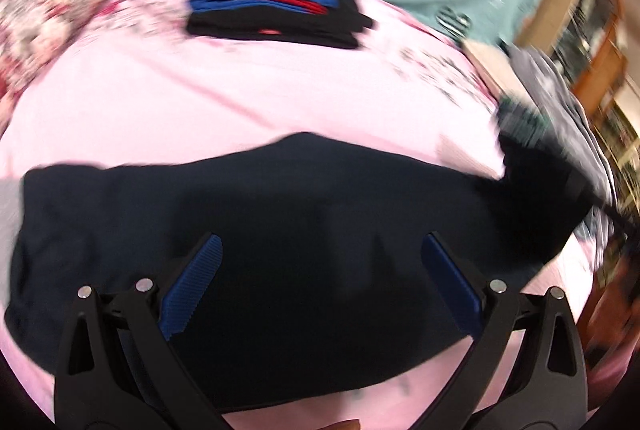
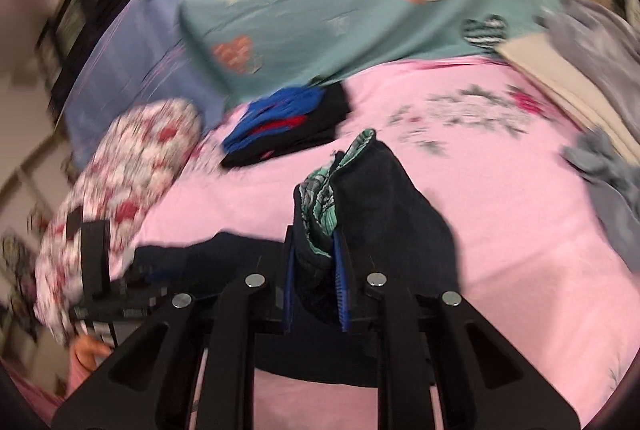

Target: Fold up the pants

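**Right claw clamped on pants edge, left claw wide and empty**

Right claw (image 2: 316,270): pads nearly together, pinching a bunched edge of the dark pants (image 2: 384,205); teal patterned lining shows at 12 o'clock of the grip. Left claw (image 1: 320,278): spread wide, holding nothing, hovering over the pants (image 1: 280,213), which lie mostly flat across the pink bed (image 1: 200,97).

Handling, my read: soft, limp, light cloth, no stiffness, will sag and drag from a single pinch. Best taken at a hem or waistband corner, one claw per corner, so the fold line stays straight.

Folded stack (image 1: 276,9) sits at 12 o'clock, well apart.

Hard to tell: heavy motion blur; dark fabric hides seams and leg split; can't say which end the right claw has. Pants' near edge is cut off behind the claw frames.
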`<state>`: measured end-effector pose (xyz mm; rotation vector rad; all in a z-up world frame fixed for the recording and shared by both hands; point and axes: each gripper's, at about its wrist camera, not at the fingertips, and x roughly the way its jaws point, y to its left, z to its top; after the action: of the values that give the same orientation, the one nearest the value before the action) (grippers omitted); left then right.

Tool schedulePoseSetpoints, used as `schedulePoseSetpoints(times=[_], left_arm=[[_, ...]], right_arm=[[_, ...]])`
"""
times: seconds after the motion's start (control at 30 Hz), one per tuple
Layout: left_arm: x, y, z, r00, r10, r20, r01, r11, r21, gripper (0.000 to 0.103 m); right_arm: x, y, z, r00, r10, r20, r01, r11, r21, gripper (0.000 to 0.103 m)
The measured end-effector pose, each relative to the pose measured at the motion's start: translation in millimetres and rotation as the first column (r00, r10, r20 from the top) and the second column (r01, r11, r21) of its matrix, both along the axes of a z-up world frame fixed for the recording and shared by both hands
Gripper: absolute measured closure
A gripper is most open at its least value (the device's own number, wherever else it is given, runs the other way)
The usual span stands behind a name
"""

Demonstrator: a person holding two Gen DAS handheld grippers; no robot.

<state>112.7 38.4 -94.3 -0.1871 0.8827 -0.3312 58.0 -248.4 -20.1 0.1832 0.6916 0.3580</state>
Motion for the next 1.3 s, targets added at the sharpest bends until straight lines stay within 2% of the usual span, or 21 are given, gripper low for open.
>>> schedulePoseSetpoints(times=[0.1, 0.13, 0.17, 0.2, 0.27, 0.37, 0.4, 0.5, 0.63, 0.73, 0.8, 0.87, 0.9, 1.0, 1.1, 1.17, 1.23, 1.3], left_arm=[[0, 18, -8, 0.999, 0.034, -0.019, -0.034, 0.999, -0.02, 0.002], [0, 22, -12, 0.999, 0.04, -0.036, -0.041, 0.999, -0.025, 0.002], [2, 24, -14, 0.998, 0.037, -0.046, -0.039, 0.998, -0.042, 0.002], [2, 26, -13, 0.999, 0.031, -0.04, -0.034, 0.997, -0.063, 0.002], [2, 29, -12, 0.999, 0.027, -0.025, -0.029, 0.996, -0.084, 0.002], [5, 27, -15, 0.999, 0.018, -0.034, -0.021, 0.996, -0.092, 0.002], [6, 27, -14, 0.999, 0.016, -0.033, -0.019, 0.995, -0.099, 0.002], [7, 25, -16, 0.999, 0.013, -0.039, -0.017, 0.994, -0.105, 0.002], [5, 28, -16, 0.999, 0.011, -0.038, -0.015, 0.993, -0.121, 0.002], [5, 28, -16, 0.999, 0.012, -0.037, -0.016, 0.992, -0.122, 0.002], [5, 28, -16, 0.999, 0.012, -0.038, -0.016, 0.992, -0.125, 0.002], [5, 29, -16, 0.999, 0.013, -0.039, -0.018, 0.991, -0.131, 0.002], [5, 29, -17, 0.999, 0.014, -0.039, -0.019, 0.991, -0.135, 0.002], [4, 30, -16, 0.999, 0.014, -0.038, -0.019, 0.99, -0.143, 0.002], [5, 31, -16, 0.999, 0.013, -0.039, -0.019, 0.989, -0.144, 0.002], [5, 31, -17, 0.999, 0.012, -0.04, -0.018, 0.989, -0.143, 0.002], [5, 31, -16, 0.999, 0.012, -0.04, -0.018, 0.989, -0.144, 0.002], [5, 31, -16, 0.999, 0.012, -0.042, -0.018, 0.989, -0.146, 0.002]], right_arm=[[8, 56, -40, 0.987, 0.125, -0.097, -0.136, 0.983, -0.125, 0.086], [11, 73, -58, 0.974, 0.161, -0.161, -0.188, 0.967, -0.171, 0.085], [12, 83, -72, 0.96, 0.179, -0.214, -0.224, 0.952, -0.208, 0.084], [10, 89, -80, 0.952, 0.192, -0.24, -0.248, 0.941, -0.231, 0.078], [4, 91, -73, 0.945, 0.239, -0.225, -0.292, 0.925, -0.244, 0.071], [1, 74, -46, 0.935, 0.29, -0.205, -0.312, 0.946, -0.088, 0.069], [1, 70, -39, 0.939, 0.288, -0.189, -0.306, 0.949, -0.074, 0.068], [0, 73, -32, 0.955, 0.256, -0.148, -0.281, 0.94, -0.192, 0.059], [-1, 88, -49, 0.931, 0.313, -0.186, -0.353, 0.902, -0.25, 0.057], [0, 94, -69, 0.935, 0.289, -0.208, -0.35, 0.852, -0.39, 0.057], [1, 93, -76, 0.934, 0.291, -0.207, -0.354, 0.835, -0.423, 0.059], [2, 88, -72, 0.933, 0.296, -0.202, -0.355, 0.841, -0.408, 0.073], [4, 83, -69, 0.936, 0.293, -0.197, -0.349, 0.854, -0.385, 0.085], [10, 56, -44, 0.972, 0.208, -0.113, -0.232, 0.928, -0.291, 0.088], [2, 35, -20, 0.991, 0.137, 0.009, -0.133, 0.973, -0.187, 0.088], [-2, 36, -19, 0.99, 0.139, 0.021, -0.133, 0.975, -0.178, 0.088], [-6, 50, -30, 0.979, 0.204, -0.021, -0.203, 0.955, -0.218, 0.088], [-7, 73, -58, 0.956, 0.265, -0.124, -0.291, 0.901, -0.321, 0.083]])
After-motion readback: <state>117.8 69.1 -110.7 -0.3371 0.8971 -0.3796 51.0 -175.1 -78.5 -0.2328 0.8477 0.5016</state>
